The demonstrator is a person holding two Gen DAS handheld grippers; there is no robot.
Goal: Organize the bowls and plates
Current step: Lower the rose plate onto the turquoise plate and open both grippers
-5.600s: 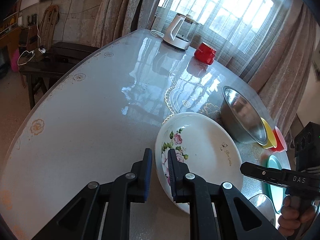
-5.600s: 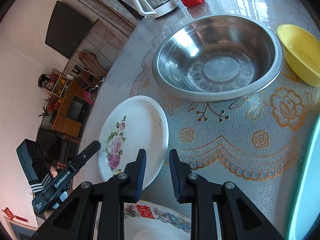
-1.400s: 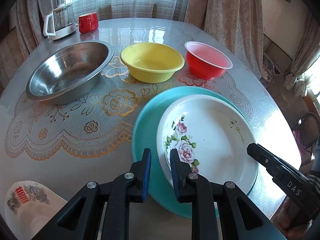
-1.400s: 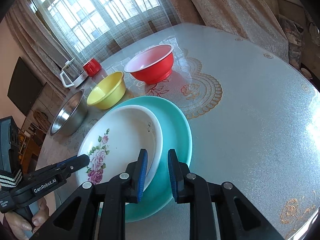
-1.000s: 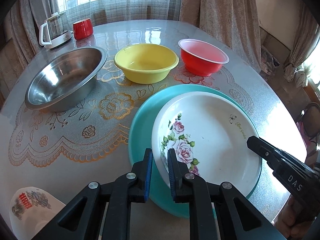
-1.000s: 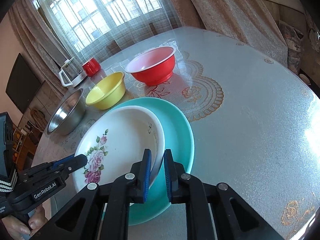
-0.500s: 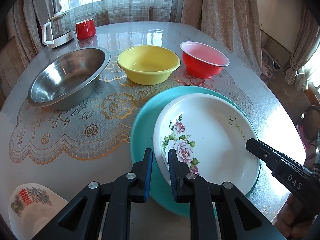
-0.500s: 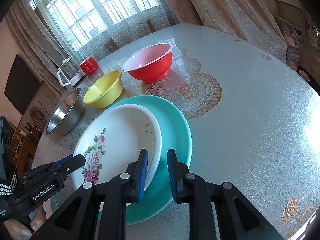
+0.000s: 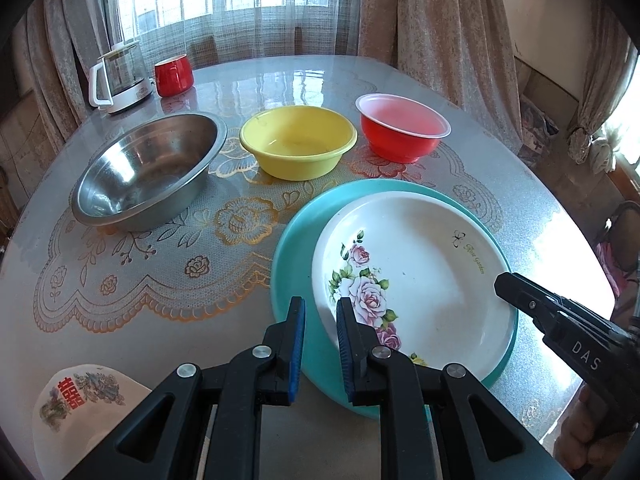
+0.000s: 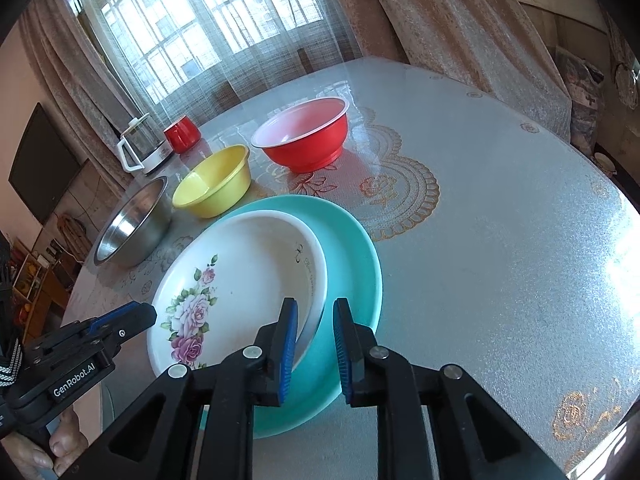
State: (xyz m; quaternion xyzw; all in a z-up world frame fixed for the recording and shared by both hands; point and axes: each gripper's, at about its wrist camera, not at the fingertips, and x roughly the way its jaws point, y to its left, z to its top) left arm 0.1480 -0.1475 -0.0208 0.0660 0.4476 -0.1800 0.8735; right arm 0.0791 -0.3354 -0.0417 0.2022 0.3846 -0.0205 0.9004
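Observation:
A white plate with pink roses (image 9: 420, 280) (image 10: 240, 272) lies inside a larger teal plate (image 9: 292, 264) (image 10: 352, 264) near the table's front. My left gripper (image 9: 321, 320) is shut on the white plate's near-left rim. My right gripper (image 10: 316, 328) has the plate's right rim between its jaws, which are closing on it. In a row behind the plates stand a steel bowl (image 9: 148, 168), a yellow bowl (image 9: 298, 140) and a red bowl (image 9: 402, 128), all empty. In each wrist view the other gripper reaches in from the side.
A small white dish with a red and blue pattern (image 9: 80, 400) sits at the table's near-left edge. At the far left stand a glass kettle (image 9: 120, 76) and a red mug (image 9: 174, 74). The table (image 10: 500, 240) is bare to the right of the plates.
The white plate has come from the table's left side onto the teal plate. Over the last second the right jaws narrowed, widened, then narrowed again; the left grip is the same.

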